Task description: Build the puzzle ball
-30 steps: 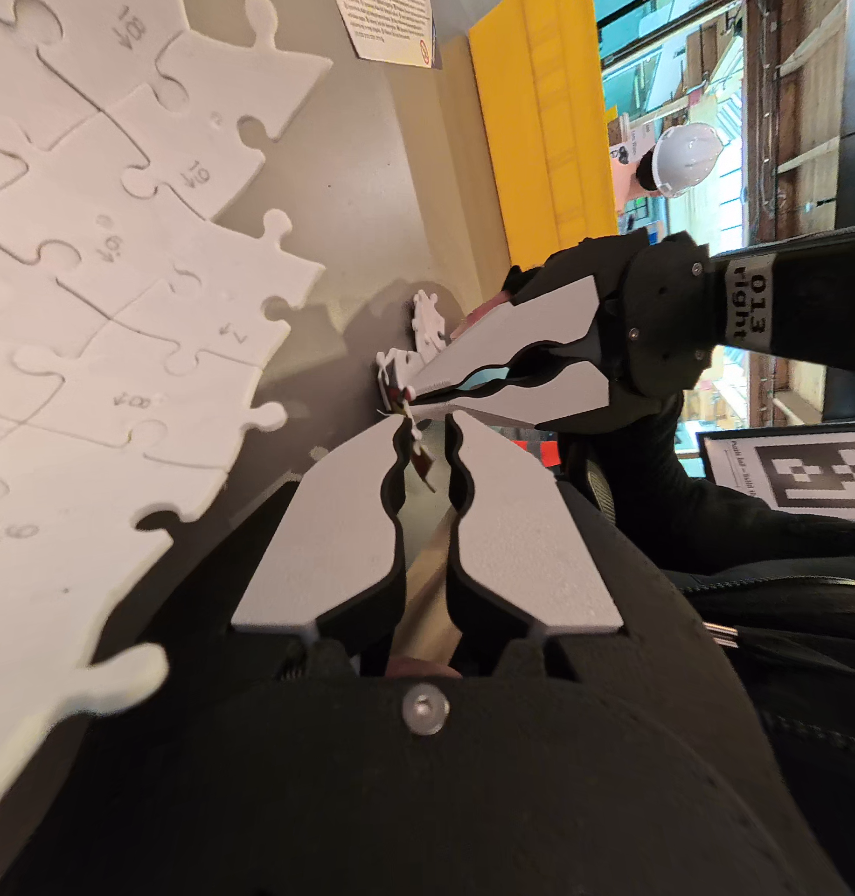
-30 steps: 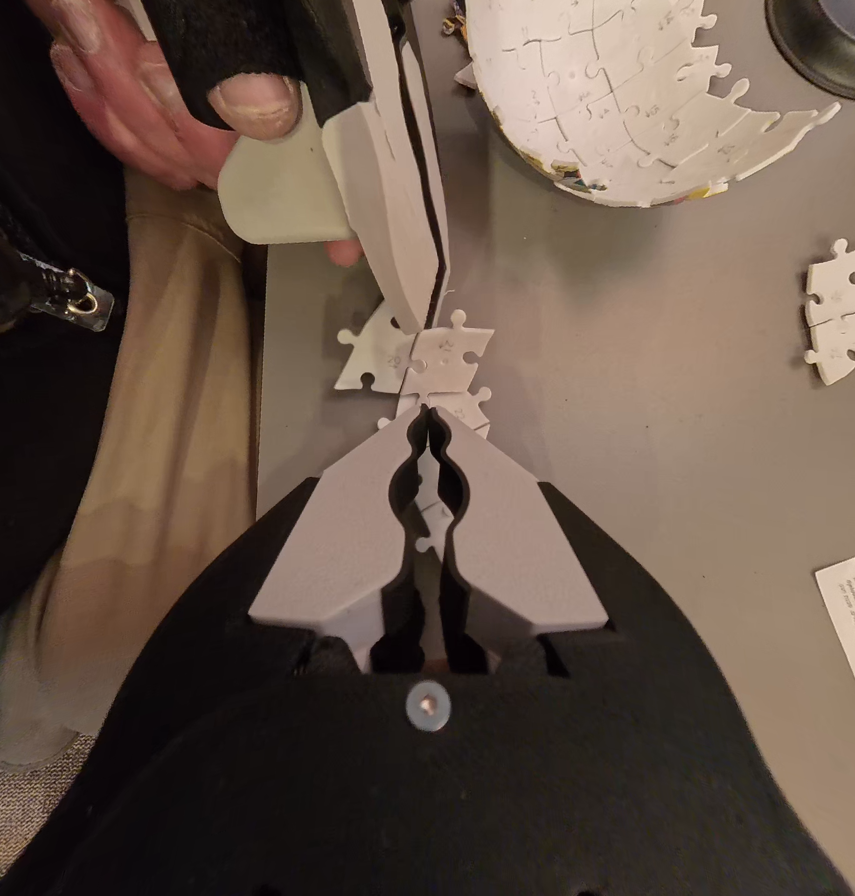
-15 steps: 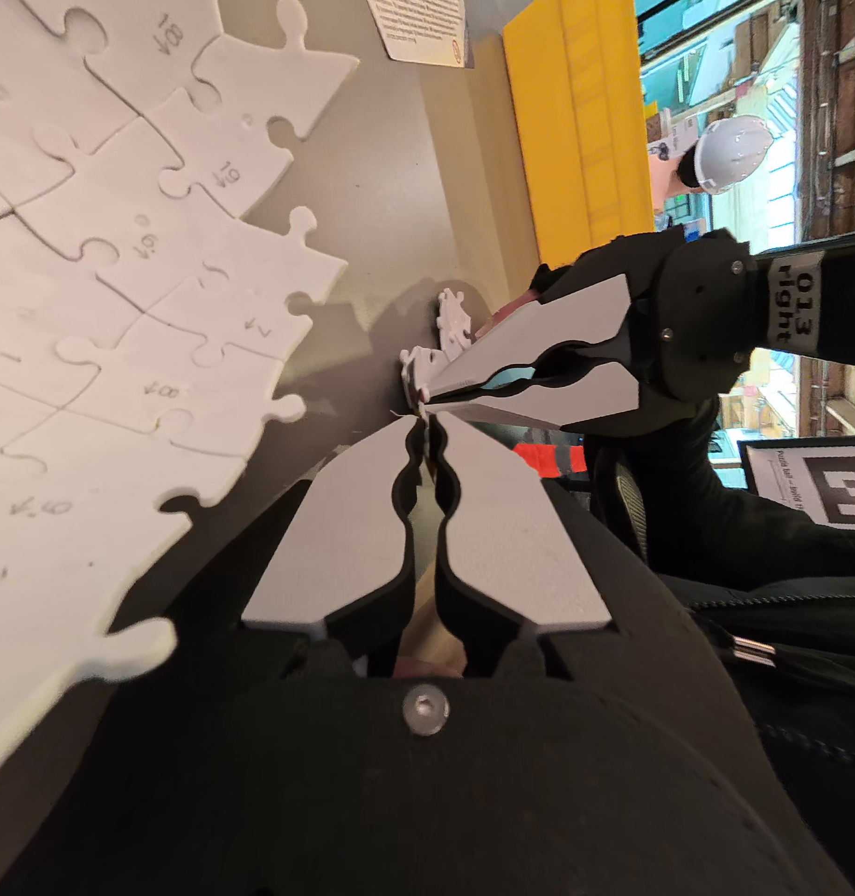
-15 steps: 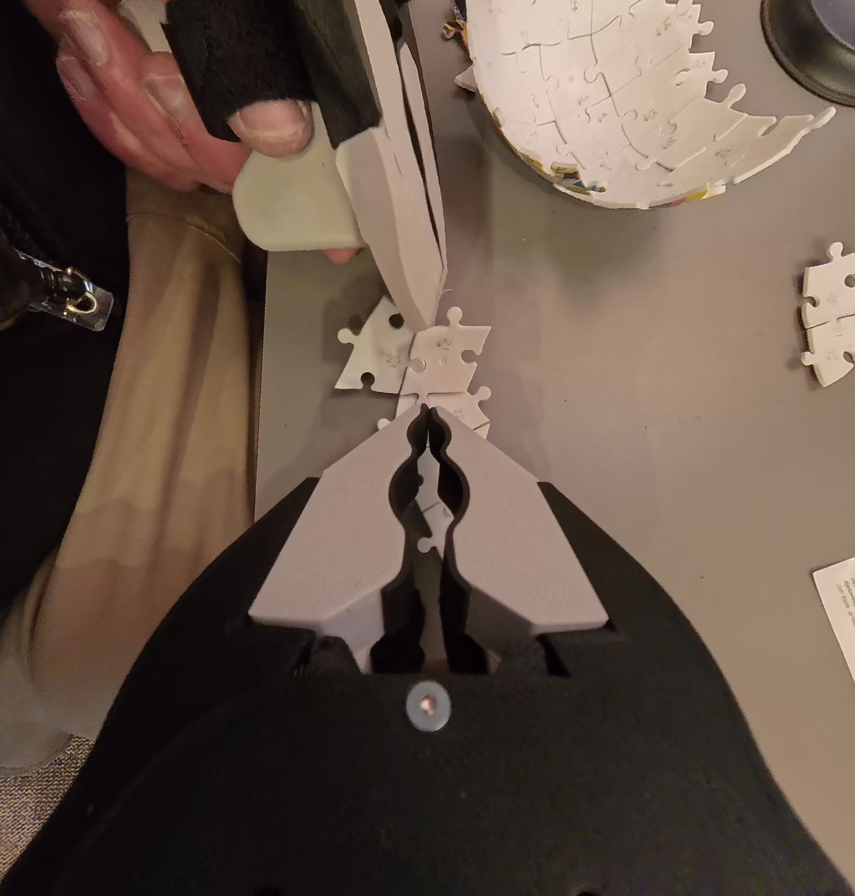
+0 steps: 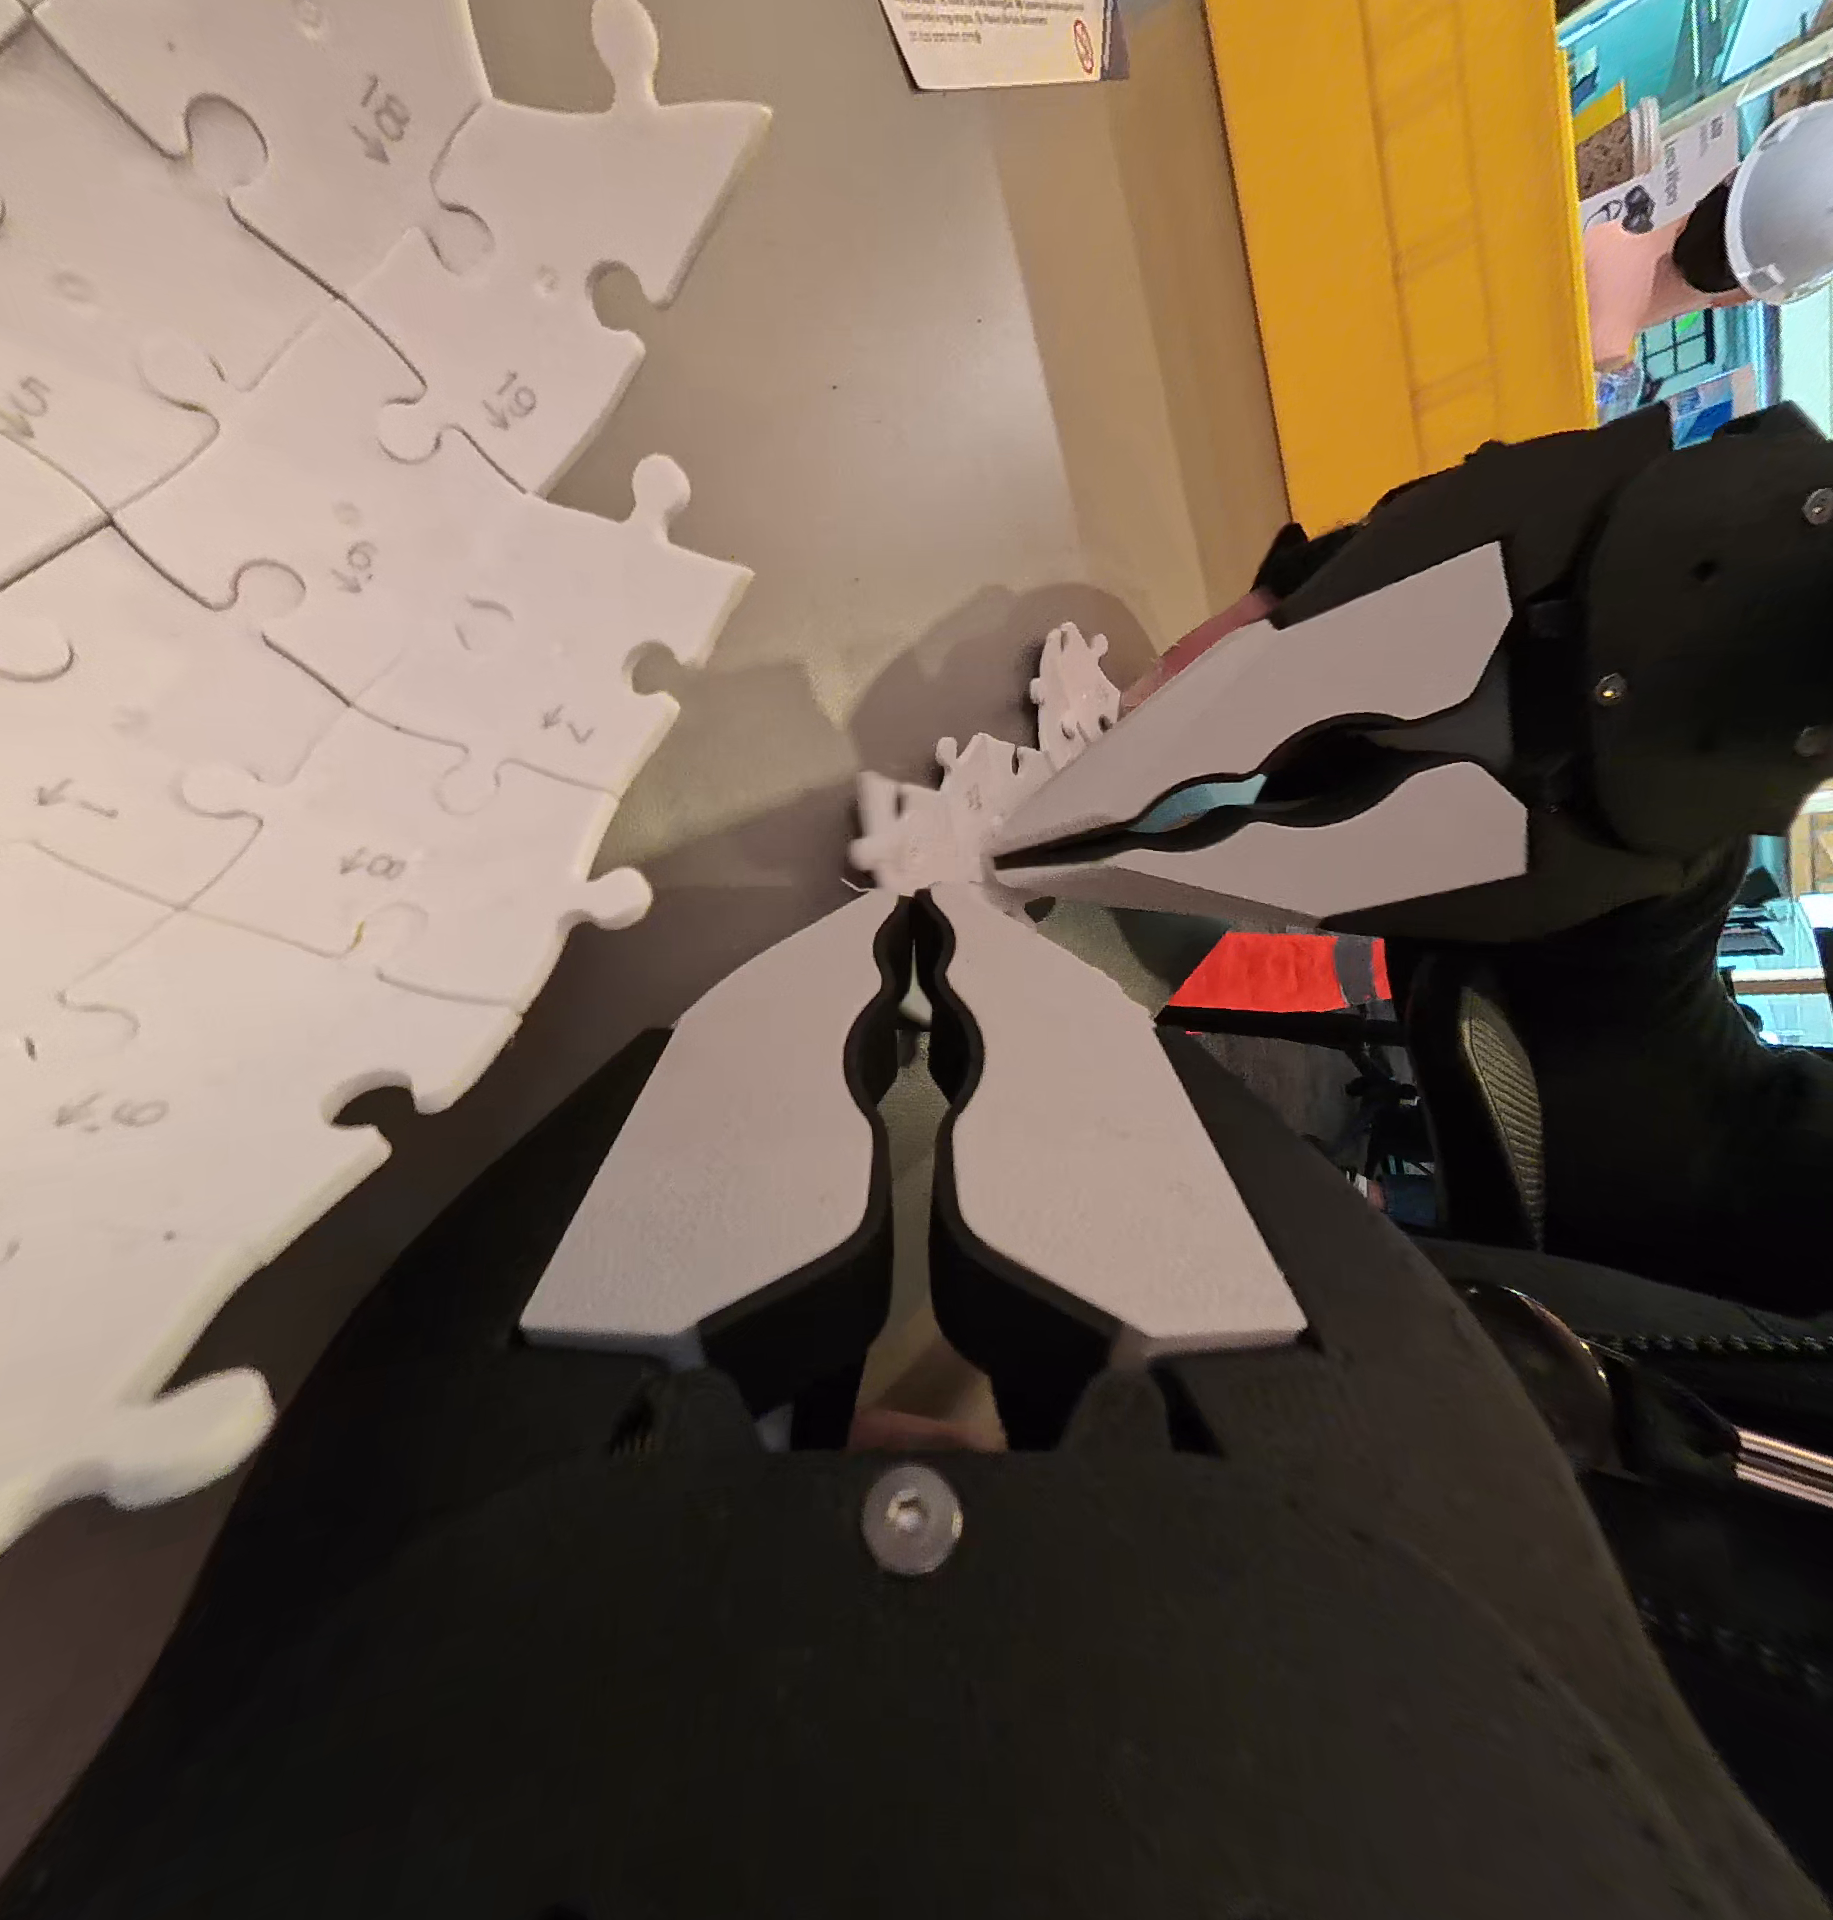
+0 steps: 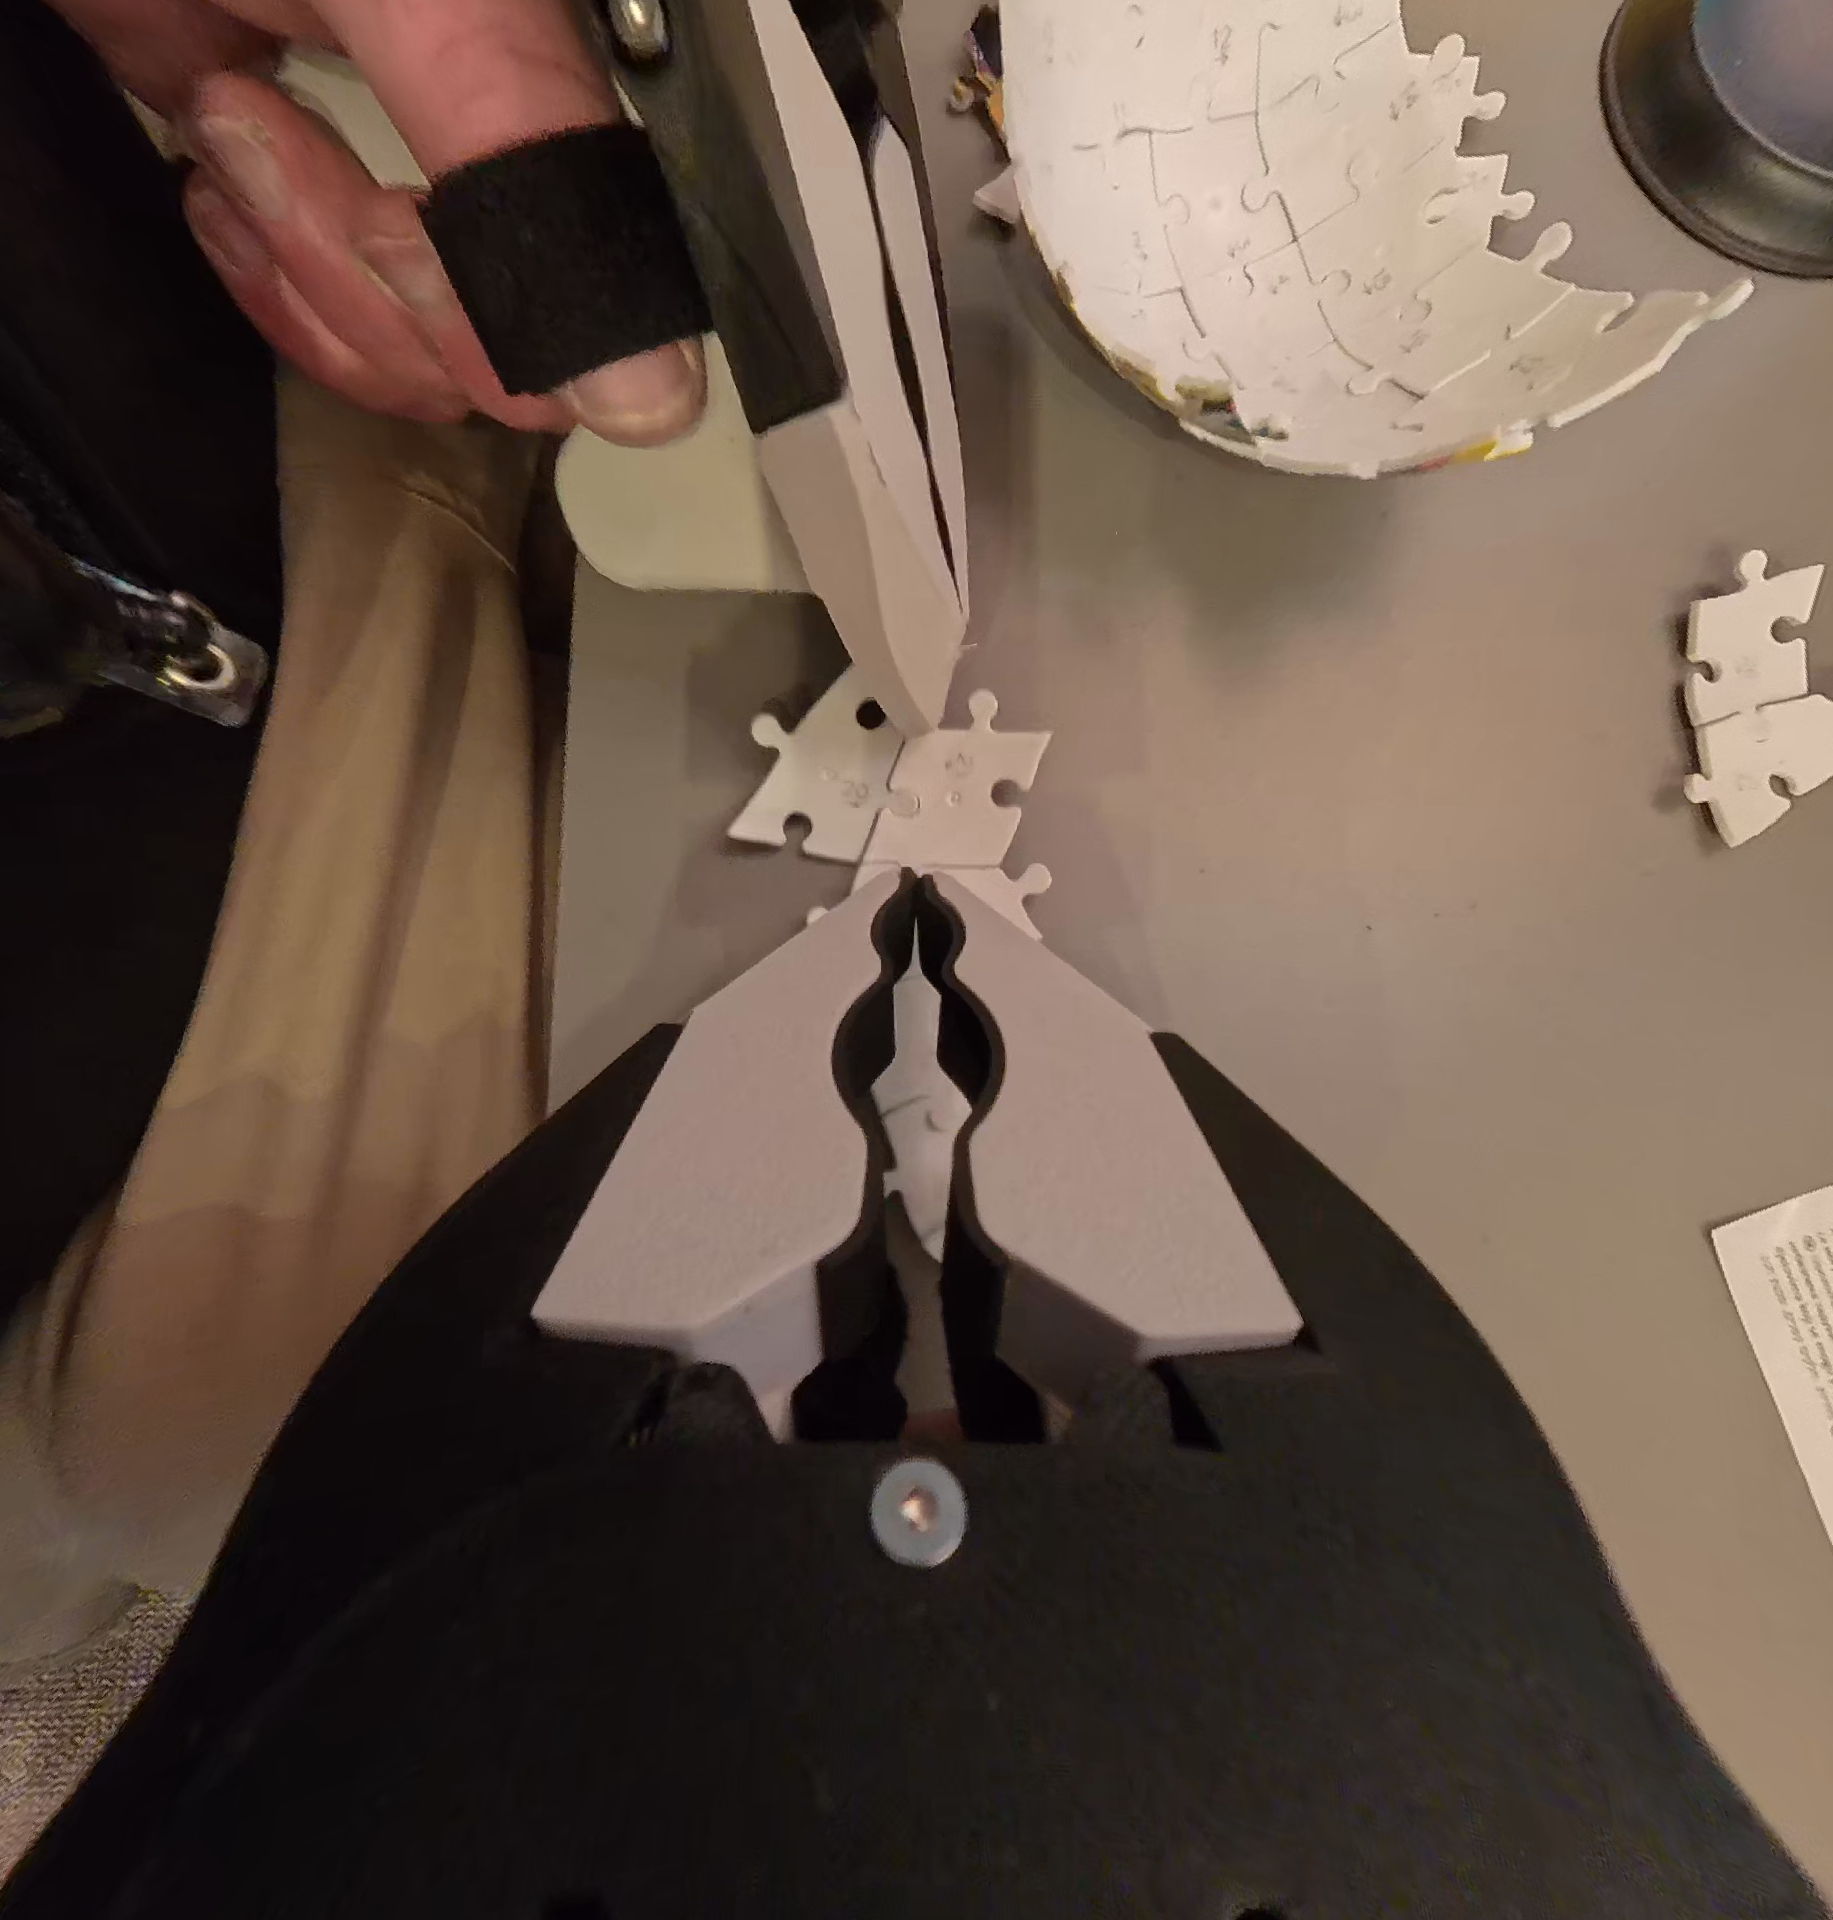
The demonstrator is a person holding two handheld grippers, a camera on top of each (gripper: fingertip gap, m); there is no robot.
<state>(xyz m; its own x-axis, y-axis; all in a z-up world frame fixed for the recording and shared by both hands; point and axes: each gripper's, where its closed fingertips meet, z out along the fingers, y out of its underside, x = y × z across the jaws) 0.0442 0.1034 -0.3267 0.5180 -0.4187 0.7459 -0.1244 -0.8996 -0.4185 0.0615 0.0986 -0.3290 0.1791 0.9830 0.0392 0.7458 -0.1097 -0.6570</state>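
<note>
The grey table point(image 6: 1411, 1039) has a smooth matte top, and on its far part rests the half-built puzzle ball point(image 6: 1286, 239), a curved white shell of interlocked pieces with a jagged rim of knobs and notches; in the left wrist view the same shell point(image 5: 216, 623) fills the left side, its faintly marked pieces close up. Beyond it sits a round black dish-like base point(image 6: 1743, 135). A person's hand point(image 6: 372, 239), one finger through a black fabric loop, holds the left gripper point(image 6: 927, 696), which comes down from above with its pale, flat, wavy-edged fingers closed together, tips touching a small strip of joined white puzzle pieces point(image 6: 922, 800) lying on the table near its front edge. The right gripper point(image 6: 914, 883) has its fingers nearly together too, tips meeting at the near end of that strip, with more of the white pieces visible in the narrow gap between the fingers; whether they actually pinch a piece I cannot tell. In the left wrist view the left gripper point(image 5: 917, 914) meets the right gripper point(image 5: 995, 883) at the strip point(image 5: 943, 831). A separate pair of joined white pieces point(image 6: 1764, 707) lies well apart to the right, and a printed paper sheet point(image 6: 1816, 1340) sits at the right edge.
</note>
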